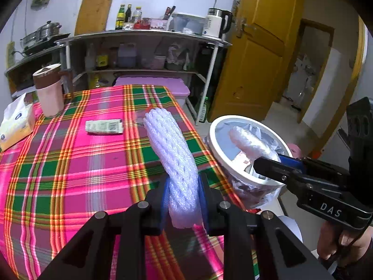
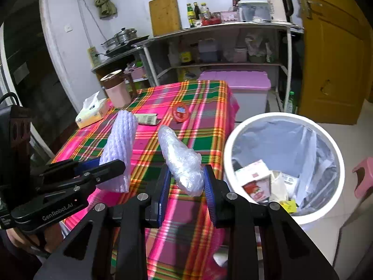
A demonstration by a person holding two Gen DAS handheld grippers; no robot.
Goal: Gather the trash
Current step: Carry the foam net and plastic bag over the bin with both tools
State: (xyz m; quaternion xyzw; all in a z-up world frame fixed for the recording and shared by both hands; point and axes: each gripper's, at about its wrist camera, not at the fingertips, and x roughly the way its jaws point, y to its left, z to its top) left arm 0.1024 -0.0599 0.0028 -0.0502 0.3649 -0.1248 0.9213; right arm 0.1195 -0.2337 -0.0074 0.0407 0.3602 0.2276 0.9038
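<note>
My left gripper [image 1: 183,200] pinches the low end of a soft, featherlight white foam-net sleeve [image 1: 171,156] over the plaid table, my right gripper [image 2: 186,186] nips a crinkly clear plastic wad [image 2: 183,161] beside the white lined bin [image 2: 335,154]; both squash, so I grip near the ends.

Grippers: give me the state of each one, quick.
Left gripper: shut on the white foam net sleeve, held above the plaid tablecloth.
Right gripper: shut on the crumpled clear plastic wrap, beside the white trash bin.
</note>
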